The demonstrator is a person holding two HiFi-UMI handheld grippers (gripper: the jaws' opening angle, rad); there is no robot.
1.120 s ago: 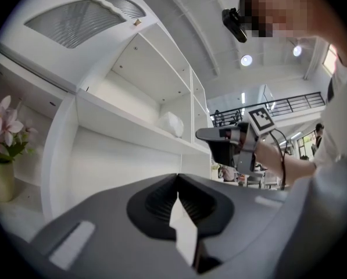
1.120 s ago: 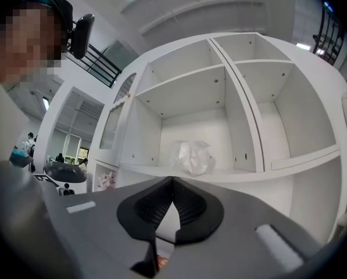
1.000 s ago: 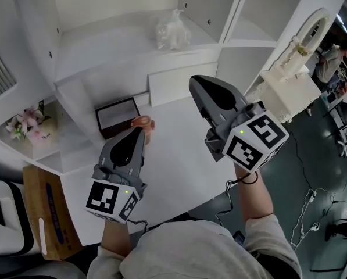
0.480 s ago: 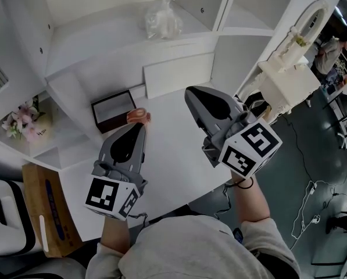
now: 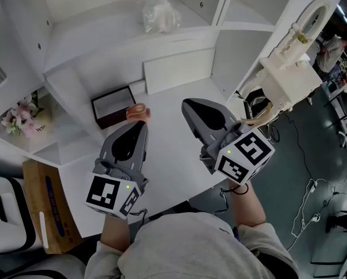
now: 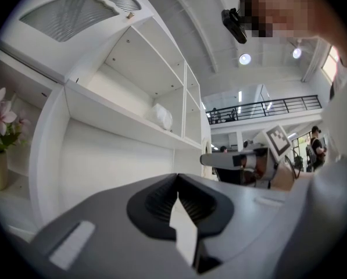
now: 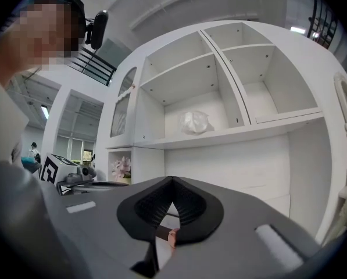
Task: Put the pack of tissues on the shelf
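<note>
Jaws pressed together on nothing for both left gripper (image 5: 139, 124) and right gripper (image 5: 188, 104) over the white bench (image 5: 173, 153), crinkly clear-wrapped pack of tissues (image 5: 160, 14) already up on the white shelf (image 5: 97, 35), well ahead, above, nearer the right.

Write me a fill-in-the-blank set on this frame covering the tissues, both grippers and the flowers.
1. The clear plastic-wrapped pack of tissues lies on the white ___, not the white table.
2. The left gripper and the right gripper have jaws ___ and hold nothing.
3. The pink flowers stand at the head view's ___ edge.
Missing: shelf; shut; left.
</note>
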